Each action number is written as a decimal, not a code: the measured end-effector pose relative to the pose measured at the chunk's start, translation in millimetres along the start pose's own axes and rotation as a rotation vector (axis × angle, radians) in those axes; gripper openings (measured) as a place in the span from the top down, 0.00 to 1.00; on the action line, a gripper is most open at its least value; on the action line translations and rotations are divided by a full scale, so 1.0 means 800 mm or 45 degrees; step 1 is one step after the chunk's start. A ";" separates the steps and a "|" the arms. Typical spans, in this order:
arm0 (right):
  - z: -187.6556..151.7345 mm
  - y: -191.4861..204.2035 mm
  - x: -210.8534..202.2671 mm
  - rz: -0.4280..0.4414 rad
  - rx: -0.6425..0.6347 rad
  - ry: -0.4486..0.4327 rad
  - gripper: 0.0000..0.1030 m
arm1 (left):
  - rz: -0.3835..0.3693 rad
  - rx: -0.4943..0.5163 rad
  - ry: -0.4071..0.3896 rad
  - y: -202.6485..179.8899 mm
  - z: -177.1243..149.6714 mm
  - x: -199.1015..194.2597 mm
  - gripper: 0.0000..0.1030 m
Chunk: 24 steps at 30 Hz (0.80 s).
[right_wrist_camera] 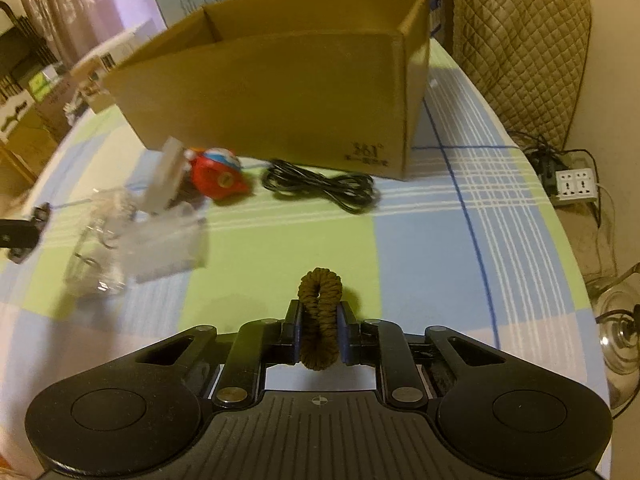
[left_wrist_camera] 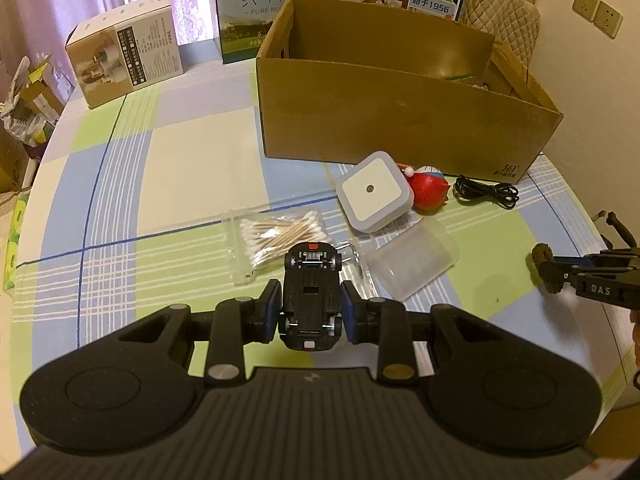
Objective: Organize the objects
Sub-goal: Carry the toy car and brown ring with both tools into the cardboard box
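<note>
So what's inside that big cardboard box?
The cardboard box is open-topped; over its rim only a few small items show in the far right corner, too unclear to name. Its front wall hides the floor.

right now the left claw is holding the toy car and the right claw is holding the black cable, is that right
Not quite. The left claw does hold the toy car, but the right claw is shut on a brown braided hair tie, not the black cable. The right wrist view shows the cable lying loose on the tablecloth in front of the cardboard box.

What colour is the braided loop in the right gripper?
Dark olive-brown braided loop; the right wrist view shows it best.
</note>
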State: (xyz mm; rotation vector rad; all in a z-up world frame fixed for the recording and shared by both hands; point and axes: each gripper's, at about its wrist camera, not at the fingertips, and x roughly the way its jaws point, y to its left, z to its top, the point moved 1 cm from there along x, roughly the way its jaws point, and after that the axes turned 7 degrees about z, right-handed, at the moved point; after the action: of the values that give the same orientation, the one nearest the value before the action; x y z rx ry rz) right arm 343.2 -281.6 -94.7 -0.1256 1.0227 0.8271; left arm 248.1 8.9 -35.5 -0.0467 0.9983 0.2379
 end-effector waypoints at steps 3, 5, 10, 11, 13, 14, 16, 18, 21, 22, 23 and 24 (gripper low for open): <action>0.008 0.012 -0.011 0.043 0.003 -0.028 0.87 | -0.009 0.008 -0.012 0.000 0.004 -0.002 0.74; 0.015 0.020 -0.018 0.072 -0.002 -0.047 0.87 | -0.018 0.013 -0.020 -0.001 0.009 -0.003 0.74; 0.038 0.039 -0.035 0.145 -0.035 -0.103 0.87 | -0.037 0.033 -0.051 -0.007 0.023 -0.007 0.74; 0.045 0.043 -0.038 0.158 -0.043 -0.118 0.87 | -0.043 0.036 -0.057 -0.008 0.027 -0.008 0.74; 0.056 0.050 -0.043 0.181 -0.059 -0.144 0.86 | -0.058 0.042 -0.075 -0.012 0.038 -0.009 0.74; 0.061 0.051 -0.044 0.190 -0.067 -0.153 0.86 | -0.063 0.046 -0.085 -0.014 0.043 -0.009 0.74; 0.075 0.057 -0.047 0.207 -0.089 -0.175 0.86 | -0.069 0.059 -0.111 -0.020 0.056 -0.010 0.74; 0.091 0.062 -0.050 0.219 -0.115 -0.196 0.86 | -0.075 0.071 -0.140 -0.026 0.071 -0.011 0.74; 0.117 0.065 -0.052 0.225 -0.147 -0.236 0.86 | -0.085 0.085 -0.181 -0.034 0.095 -0.011 0.74; 0.126 0.064 -0.053 0.226 -0.154 -0.249 0.86 | -0.088 0.089 -0.192 -0.037 0.104 -0.011 0.74; 0.135 0.065 -0.054 0.226 -0.163 -0.264 0.86 | -0.092 0.093 -0.205 -0.039 0.112 -0.011 0.74; 0.145 0.065 -0.055 0.226 -0.175 -0.280 0.86 | -0.096 0.097 -0.221 -0.041 0.123 -0.011 0.74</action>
State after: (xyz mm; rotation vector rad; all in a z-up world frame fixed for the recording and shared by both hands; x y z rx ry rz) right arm 379.8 -216.4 17.3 -0.0590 0.7773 1.0492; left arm 332.0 -10.3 22.5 0.0056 0.8307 0.1326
